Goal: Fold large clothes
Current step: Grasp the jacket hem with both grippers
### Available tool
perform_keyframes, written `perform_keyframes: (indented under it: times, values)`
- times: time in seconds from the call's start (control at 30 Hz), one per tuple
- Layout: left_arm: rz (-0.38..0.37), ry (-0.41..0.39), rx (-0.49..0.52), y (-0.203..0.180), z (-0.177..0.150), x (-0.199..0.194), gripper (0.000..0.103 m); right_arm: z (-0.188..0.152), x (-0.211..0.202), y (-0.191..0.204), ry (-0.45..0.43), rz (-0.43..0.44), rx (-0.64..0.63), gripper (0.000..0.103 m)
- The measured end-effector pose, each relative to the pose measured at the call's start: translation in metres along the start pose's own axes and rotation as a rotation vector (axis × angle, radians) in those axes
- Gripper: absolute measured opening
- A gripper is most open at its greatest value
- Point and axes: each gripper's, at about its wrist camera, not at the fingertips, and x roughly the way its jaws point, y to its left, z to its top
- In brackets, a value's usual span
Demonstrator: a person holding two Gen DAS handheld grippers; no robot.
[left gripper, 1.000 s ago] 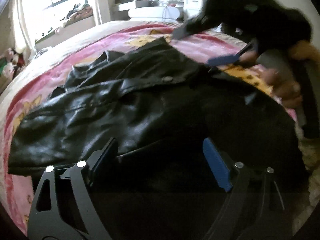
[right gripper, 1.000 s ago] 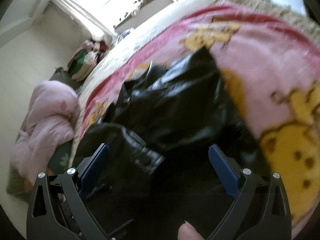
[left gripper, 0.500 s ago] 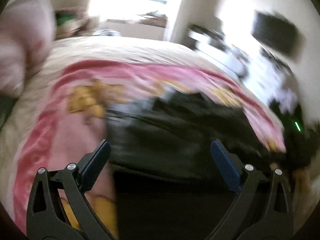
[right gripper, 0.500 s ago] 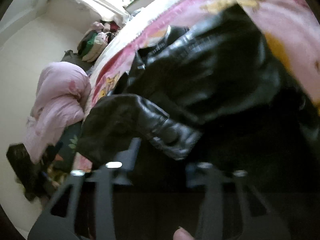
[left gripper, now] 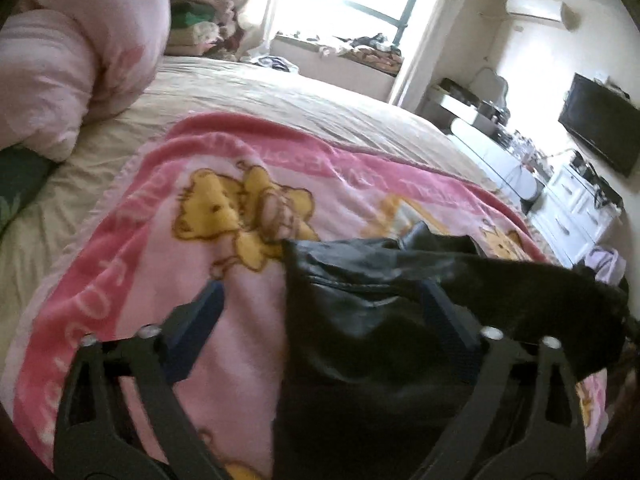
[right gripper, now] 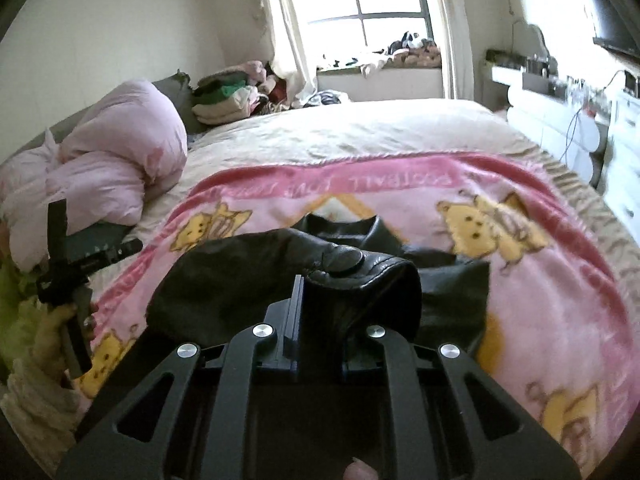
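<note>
The right tongs (right gripper: 316, 320) are clamped on the cuff (right gripper: 352, 268) of the black leather jacket (left gripper: 380, 320), spread on the pink blanket (left gripper: 160, 240); the left tongs (left gripper: 320, 320) are held wide, empty. Heavy, slick, stiff leather is judged best gripped at seams.

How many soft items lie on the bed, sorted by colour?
Black: 1, the leather jacket, a cuff clamped in the right gripper.
Pink: 2, the bear-print blanket and the rolled duvet.
Total: 3, leaving out the far clothes pile.
</note>
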Motion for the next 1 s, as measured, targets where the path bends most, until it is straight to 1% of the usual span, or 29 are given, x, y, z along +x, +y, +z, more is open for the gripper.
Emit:
perform_keyframes:
  times: [0.07,0.1,0.13,0.17,0.23,0.27,0.33,0.4,0.43,0.53,0.6,0.7,0.73,0.77,0.83,0.87,0.9,0.93,1.0]
  values:
    - [-0.017,0.022,0.017,-0.005,-0.004,0.008,0.053,-0.005,0.003,-0.008,-0.001,-0.001,0.005,0.012]
    - [-0.03,0.042,0.033,-0.01,-0.008,0.013,0.05,-0.006,0.005,-0.01,0.0,-0.004,0.006,0.012]
    - [-0.037,0.062,0.049,-0.013,-0.011,0.019,0.044,-0.009,0.007,-0.014,0.001,-0.011,0.011,0.012]
    - [-0.039,0.078,0.065,-0.016,-0.015,0.023,0.034,-0.009,0.01,-0.016,0.006,-0.012,0.017,0.012]
    - [-0.054,0.127,0.095,-0.024,-0.024,0.034,0.022,-0.01,0.014,-0.02,0.018,-0.012,0.026,0.012]
    - [-0.062,0.144,0.102,-0.026,-0.027,0.038,0.021,-0.01,0.014,-0.021,0.017,-0.015,0.029,0.012]
    - [-0.071,0.207,0.127,-0.034,-0.038,0.05,0.02,-0.01,0.014,-0.022,0.014,-0.02,0.029,0.012]
    - [-0.055,0.265,0.165,-0.042,-0.053,0.063,0.02,-0.01,0.014,-0.022,0.012,-0.029,0.023,0.012]
    - [-0.052,0.279,0.181,-0.045,-0.059,0.067,0.02,-0.011,0.015,-0.024,0.019,-0.034,0.026,0.012]
    - [-0.03,0.286,0.21,-0.049,-0.066,0.072,0.02,-0.015,0.023,-0.03,0.053,-0.052,0.047,0.013]
    - [-0.049,0.289,0.183,-0.043,-0.065,0.072,0.02,-0.018,0.029,-0.033,0.073,-0.078,0.052,0.014]
    - [-0.061,0.289,0.165,-0.041,-0.066,0.072,0.02,-0.024,0.037,-0.042,0.107,-0.101,0.09,0.02]
    - [-0.054,0.288,0.174,-0.042,-0.066,0.071,0.02,-0.025,0.039,-0.046,0.114,-0.108,0.105,0.026]
    - [-0.046,0.286,0.181,-0.045,-0.066,0.071,0.02,-0.026,0.039,-0.049,0.117,-0.128,0.115,0.035]
    - [-0.033,0.282,0.193,-0.049,-0.067,0.071,0.02,-0.028,0.038,-0.055,0.122,-0.135,0.146,0.038]
    - [-0.029,0.281,0.196,-0.049,-0.067,0.071,0.02,-0.028,0.036,-0.059,0.116,-0.137,0.166,0.044]
    - [-0.028,0.282,0.196,-0.05,-0.066,0.072,0.02,-0.028,0.033,-0.062,0.1,-0.152,0.178,0.048]
    - [-0.026,0.283,0.194,-0.05,-0.066,0.072,0.02,-0.027,0.028,-0.064,0.079,-0.171,0.179,0.05]
    - [-0.024,0.282,0.195,-0.051,-0.066,0.072,0.02,-0.024,0.02,-0.064,0.042,-0.199,0.176,0.05]
